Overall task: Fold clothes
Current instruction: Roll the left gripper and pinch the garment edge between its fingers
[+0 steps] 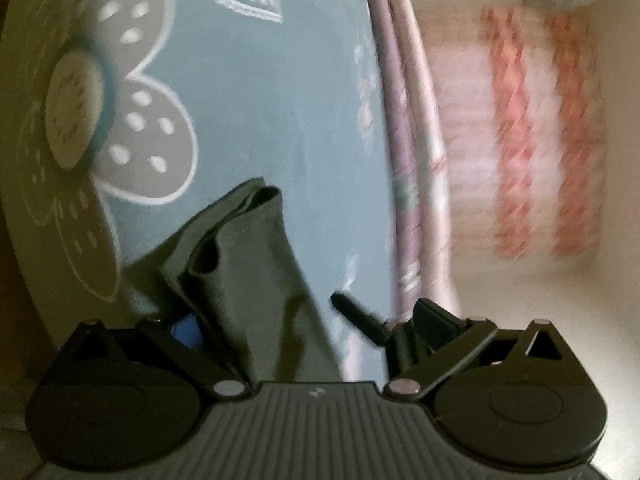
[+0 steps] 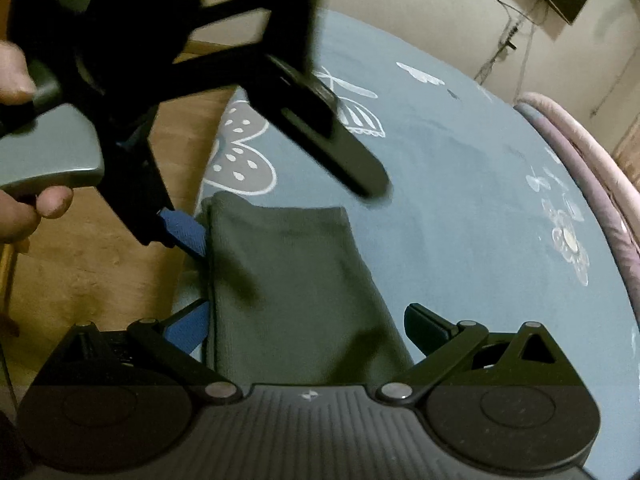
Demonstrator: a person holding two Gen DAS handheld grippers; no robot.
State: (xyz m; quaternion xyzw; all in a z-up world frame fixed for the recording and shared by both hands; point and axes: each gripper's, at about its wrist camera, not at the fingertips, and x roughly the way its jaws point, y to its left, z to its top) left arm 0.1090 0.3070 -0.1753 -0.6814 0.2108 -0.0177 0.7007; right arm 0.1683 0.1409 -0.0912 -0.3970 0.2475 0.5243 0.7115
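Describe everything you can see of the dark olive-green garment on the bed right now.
The dark olive-green garment looks like soft, matte knit fabric, folded into a long narrow strip with a straight hemmed end. It lies on the blue flower-printed bedsheet near the bed's edge. In the left wrist view its near end is bunched into upright folds. Both grippers are open around it: the left gripper straddles its far end, the right gripper its near end, each with a blue pad beside its edge.

Blue flower-print bedsheet (image 2: 460,184), pink piped mattress edge (image 1: 404,128), wooden floor (image 2: 92,264), wall cables (image 2: 516,28).
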